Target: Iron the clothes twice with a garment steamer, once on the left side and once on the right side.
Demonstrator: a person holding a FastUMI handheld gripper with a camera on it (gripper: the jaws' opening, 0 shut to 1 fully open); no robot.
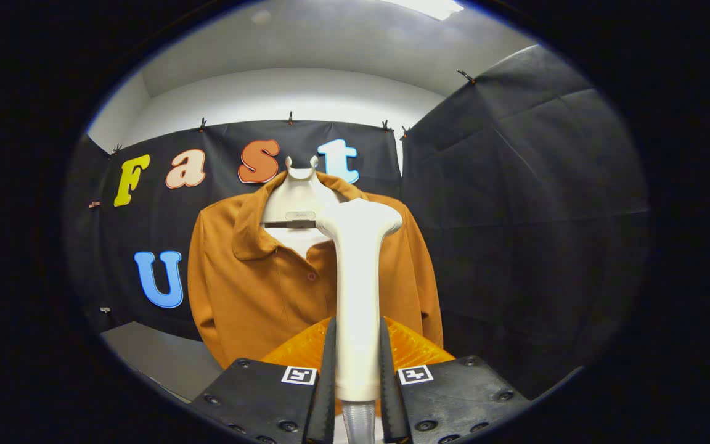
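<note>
Gripper (358, 376) at bottom centre of the frame, both fingers pressed against the handle of the garment steamer (357, 290), so it is clamped on it. Steamer rises upright from between the fingers; its head sits at frame centre, overlapping the collar area of the orange shirt (250, 290). Shirt hangs on a white hanger form (296, 197) just beyond the steamer, front facing the camera, one button visible on the placket.

Step in hand, as I judge it: a pass down one side of the shirt. To do it well, keep the head flat and close to the cloth, draw it steadily down one panel, and stay off the placket.

Hard to tell: whether the head touches the fabric or hangs just short of it. Steamer hose cut off below the fingers. Shirt hem hidden behind the gripper.
</note>
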